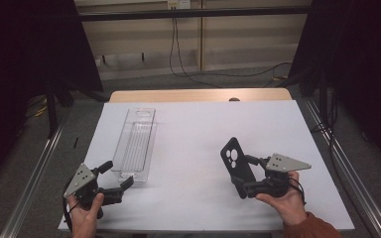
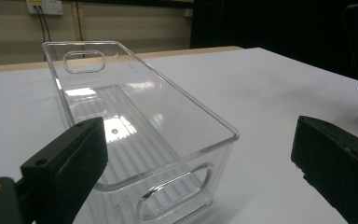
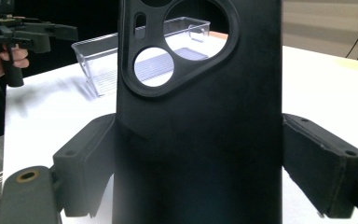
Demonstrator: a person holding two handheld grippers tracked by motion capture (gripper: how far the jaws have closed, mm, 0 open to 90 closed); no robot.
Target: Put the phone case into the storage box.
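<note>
A black phone case (image 1: 236, 164) with round camera cut-outs is held upright above the white table, and my right gripper (image 1: 248, 173) is shut on its lower end. Seen from the right gripper view, the case (image 3: 200, 121) stands between the two pads (image 3: 324, 163), which press on its sides. A clear plastic bin (image 1: 138, 144) lies lengthways on the left half of the table. My left gripper (image 1: 118, 174) stands open at the bin's near end. The left gripper view has the bin (image 2: 140, 126) between and beyond the spread jaws, with nothing gripped.
The white table (image 1: 198, 124) has a wooden strip along its far edge. Dark curtains stand at both sides, and cables run over the floor behind. In the right gripper view, the left gripper (image 3: 23, 35) and its hand appear at the upper left.
</note>
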